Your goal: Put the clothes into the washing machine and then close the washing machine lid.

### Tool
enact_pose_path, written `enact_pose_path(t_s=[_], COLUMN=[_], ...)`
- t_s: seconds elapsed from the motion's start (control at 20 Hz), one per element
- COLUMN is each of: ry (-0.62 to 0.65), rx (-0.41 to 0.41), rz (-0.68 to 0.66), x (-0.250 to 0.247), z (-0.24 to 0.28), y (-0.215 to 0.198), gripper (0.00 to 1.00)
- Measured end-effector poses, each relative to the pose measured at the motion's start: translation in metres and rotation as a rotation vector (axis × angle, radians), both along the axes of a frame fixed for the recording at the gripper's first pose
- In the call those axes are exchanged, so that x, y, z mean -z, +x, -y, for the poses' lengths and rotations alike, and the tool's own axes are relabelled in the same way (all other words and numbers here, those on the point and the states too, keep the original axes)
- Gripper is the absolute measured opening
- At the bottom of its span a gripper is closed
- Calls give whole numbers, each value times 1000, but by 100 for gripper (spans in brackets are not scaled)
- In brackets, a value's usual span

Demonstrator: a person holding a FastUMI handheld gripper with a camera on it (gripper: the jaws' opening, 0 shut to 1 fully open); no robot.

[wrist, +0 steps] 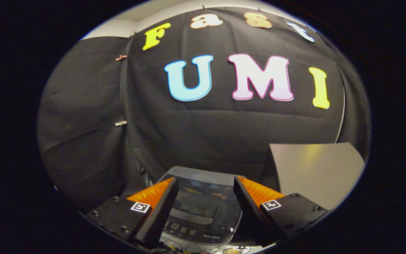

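Black cloth hangs as the booth's wall (206, 134) behind everything, creased and draped down to the back of the scene, with a strip of pale wall or ceiling above it. Two small clips (121, 57) sit on a seam of the cloth, one above the other.

Washing machine (203, 208): a small top-loading unit, standing below and just ahead of the claw (205, 197). Its dark glossy lid (204, 197) lies flat and shut over the tub and mirrors the cloth above. A control panel (192, 231) with small buttons runs along the near edge of the machine, closest to the camera.

Claw: fingers (162, 208) spread wide apart, nothing between them, nothing touched. The machine's lid shows through the gap between the two fingers. Each finger carries a square printed marker on its outer block.

Beside the machine, beyond the right finger, stands a pale flat panel (315, 169); what it belongs to cannot be told. A few cables and small items lie below the control panel, too blurred to identify.
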State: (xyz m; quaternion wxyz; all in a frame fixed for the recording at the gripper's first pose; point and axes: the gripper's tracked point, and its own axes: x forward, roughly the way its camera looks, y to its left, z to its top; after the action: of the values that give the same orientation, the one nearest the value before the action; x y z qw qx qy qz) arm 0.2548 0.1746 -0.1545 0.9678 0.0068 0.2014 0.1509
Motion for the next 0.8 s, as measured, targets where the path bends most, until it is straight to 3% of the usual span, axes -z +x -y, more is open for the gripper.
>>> enact_pose_path(t_s=[0.3,0.8], ry=[-5,-60], rx=[32,161], rz=[163,300], x=[-65,-106], z=[55,160], y=[-46,-141], gripper=[99,98])
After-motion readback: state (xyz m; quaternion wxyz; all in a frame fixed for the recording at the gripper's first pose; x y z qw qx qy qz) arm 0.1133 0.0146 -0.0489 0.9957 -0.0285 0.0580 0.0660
